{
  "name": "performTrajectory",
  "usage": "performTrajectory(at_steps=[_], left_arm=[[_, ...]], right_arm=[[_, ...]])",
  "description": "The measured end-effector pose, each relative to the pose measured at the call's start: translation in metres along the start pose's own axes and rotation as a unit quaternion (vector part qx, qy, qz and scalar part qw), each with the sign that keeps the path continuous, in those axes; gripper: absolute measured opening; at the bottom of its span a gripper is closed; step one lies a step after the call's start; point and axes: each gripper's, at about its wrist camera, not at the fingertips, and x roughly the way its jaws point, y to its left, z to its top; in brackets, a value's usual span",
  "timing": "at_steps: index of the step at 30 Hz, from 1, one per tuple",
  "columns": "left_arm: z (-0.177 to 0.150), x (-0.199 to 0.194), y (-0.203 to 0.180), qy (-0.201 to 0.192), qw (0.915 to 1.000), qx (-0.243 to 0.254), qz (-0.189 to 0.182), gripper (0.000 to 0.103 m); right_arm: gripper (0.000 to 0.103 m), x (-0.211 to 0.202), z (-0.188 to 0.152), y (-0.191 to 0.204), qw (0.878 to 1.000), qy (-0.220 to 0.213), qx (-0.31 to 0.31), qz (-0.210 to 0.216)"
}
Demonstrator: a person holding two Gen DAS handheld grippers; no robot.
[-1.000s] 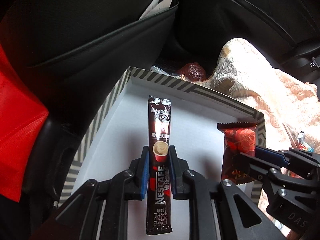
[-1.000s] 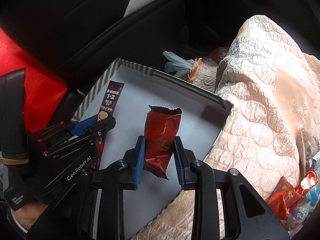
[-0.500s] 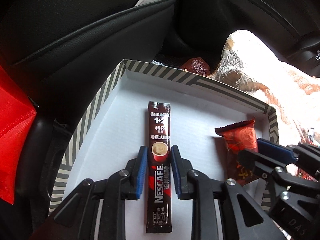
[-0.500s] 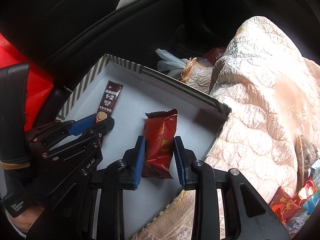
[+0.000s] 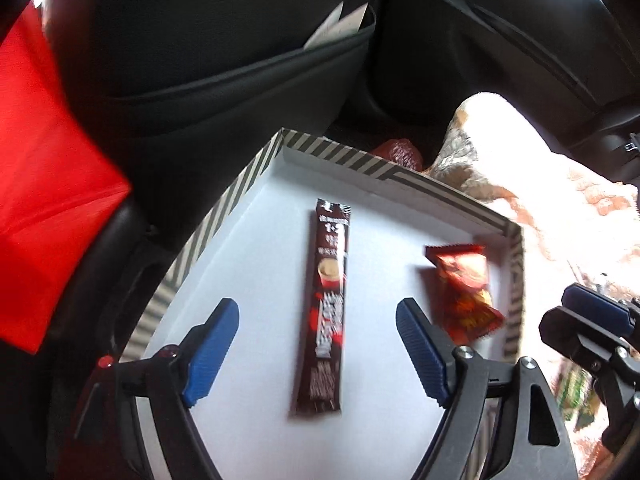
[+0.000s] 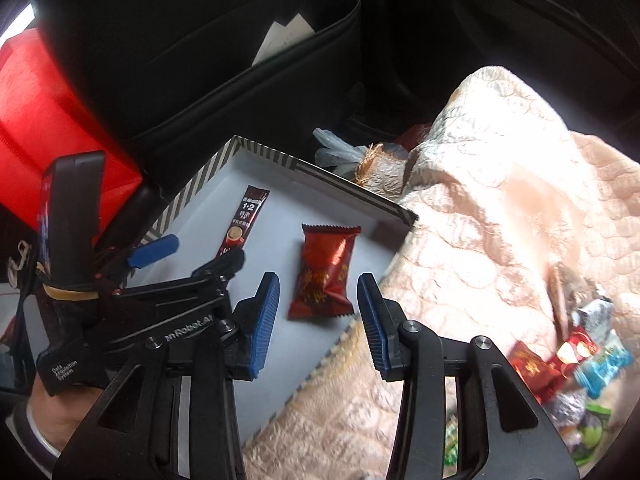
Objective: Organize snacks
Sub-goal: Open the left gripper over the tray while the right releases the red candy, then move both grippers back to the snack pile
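Observation:
A dark Nescafe coffee stick (image 5: 328,308) lies flat in the white box with striped rim (image 5: 224,216). My left gripper (image 5: 318,354) is open, its jaws spread either side of the stick without touching it. A red snack packet (image 6: 325,272) lies in the same box (image 6: 192,184), to the right of the stick (image 6: 243,222). My right gripper (image 6: 318,322) is open just in front of the packet, empty. The packet also shows in the left wrist view (image 5: 464,288), with the right gripper's tip at the far right edge.
A cream quilted blanket (image 6: 500,216) lies right of the box. A pile of loose snacks (image 6: 572,364) sits on it at the lower right. A red bag (image 6: 44,120) stands to the left. A black seat-back pocket (image 5: 224,72) rises behind the box.
Both grippers have opened and let go: the coffee stick and the red packet now lie loose in the box. Both grippers have pulled back a little.

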Motion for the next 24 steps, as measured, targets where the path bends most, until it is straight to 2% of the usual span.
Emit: performTrajectory(at_steps=[7, 9, 10, 18, 24], left_arm=[[-0.028, -0.048, -0.022, -0.033, 0.9993, 0.003, -0.016, 0.087], [-0.033, -0.057, -0.032, -0.035, 0.999, 0.009, -0.026, 0.088], [-0.037, -0.062, -0.036, -0.037, 0.9988, 0.01, -0.031, 0.089], [-0.068, -0.092, -0.07, -0.032, 0.9977, 0.027, -0.054, 0.09], [-0.089, -0.097, -0.104, -0.013, 0.9962, 0.049, -0.071, 0.091]], right_arm=[[0.042, -0.044, -0.028, -0.008, 1.0, -0.018, -0.001, -0.02], [0.05, -0.055, -0.037, -0.014, 1.0, -0.018, 0.003, -0.025], [0.051, -0.062, -0.043, -0.018, 0.999, -0.022, 0.006, -0.025], [0.051, -0.109, -0.078, -0.047, 0.998, -0.036, 0.016, -0.043], [0.051, -0.136, -0.109, -0.079, 0.996, -0.038, 0.042, -0.063]])
